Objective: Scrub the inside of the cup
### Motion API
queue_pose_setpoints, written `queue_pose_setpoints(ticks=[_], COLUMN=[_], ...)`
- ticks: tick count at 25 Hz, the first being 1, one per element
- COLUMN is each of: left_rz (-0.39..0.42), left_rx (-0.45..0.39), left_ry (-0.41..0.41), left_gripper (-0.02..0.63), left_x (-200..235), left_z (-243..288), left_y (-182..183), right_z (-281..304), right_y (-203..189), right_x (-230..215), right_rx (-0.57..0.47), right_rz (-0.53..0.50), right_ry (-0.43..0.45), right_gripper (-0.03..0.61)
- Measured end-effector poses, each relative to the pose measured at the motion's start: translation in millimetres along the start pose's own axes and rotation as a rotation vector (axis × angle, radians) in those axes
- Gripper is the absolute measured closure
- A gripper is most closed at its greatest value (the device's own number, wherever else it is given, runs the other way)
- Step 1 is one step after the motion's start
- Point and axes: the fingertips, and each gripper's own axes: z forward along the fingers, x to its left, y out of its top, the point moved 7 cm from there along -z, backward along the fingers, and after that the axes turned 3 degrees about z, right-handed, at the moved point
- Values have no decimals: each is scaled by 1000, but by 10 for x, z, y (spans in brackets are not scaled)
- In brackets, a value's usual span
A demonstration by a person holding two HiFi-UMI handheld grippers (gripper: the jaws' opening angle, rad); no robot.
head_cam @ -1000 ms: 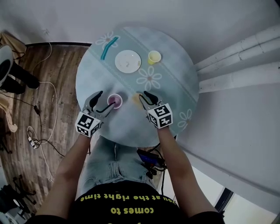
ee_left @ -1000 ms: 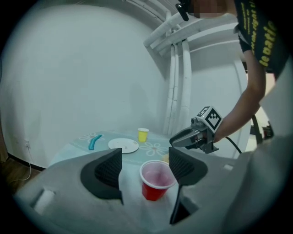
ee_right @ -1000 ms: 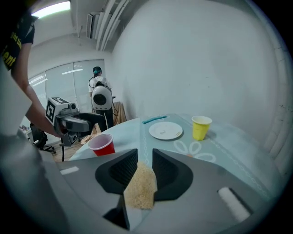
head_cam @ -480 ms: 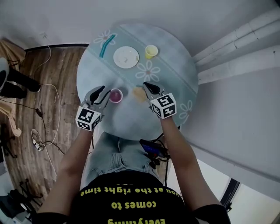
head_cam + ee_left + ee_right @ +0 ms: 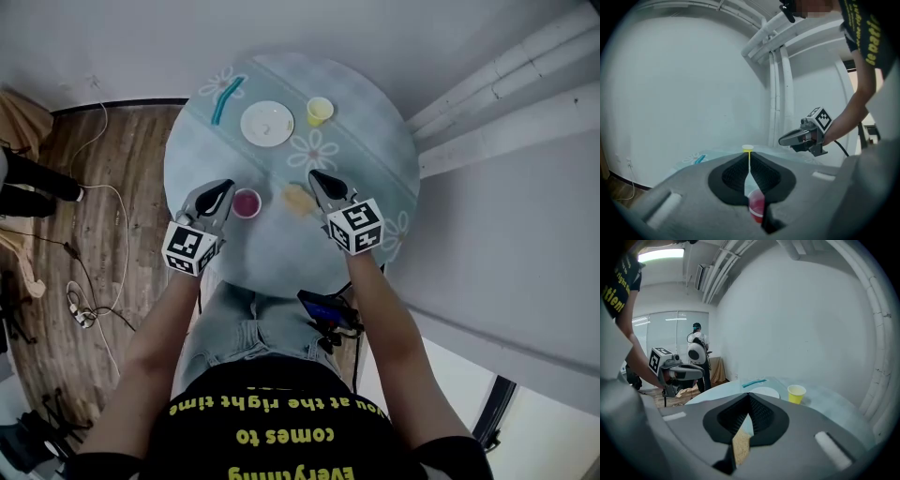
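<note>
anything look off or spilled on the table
Nothing stands out: the pink cup and yellow cup stand upright, and the plate, sponge and teal utensil lie flat on the table. No spill.

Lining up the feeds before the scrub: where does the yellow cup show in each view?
Head view: the yellow cup is on the far side of the table, right of the white plate.
Left gripper view: the cup is small, at picture centre.
Right gripper view: the cup is right of centre, beside the plate.
Shared landmark: the teal tool on the table, seen in all three views.
</note>
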Motion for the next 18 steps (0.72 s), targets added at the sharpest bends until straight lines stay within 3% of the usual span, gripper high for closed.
queue_pose_setpoints(ticks=[18], left_rz=[0], left_rx=[-71], left_ry=[-26], left_gripper=[612], left_x=[-81], left_z=[-205], left_y=[315], right_z=[-489], right_y=[435], right_x=[236], right_rx=[-174], right_rz=[-2], right_ry=[-7], right_gripper=[572])
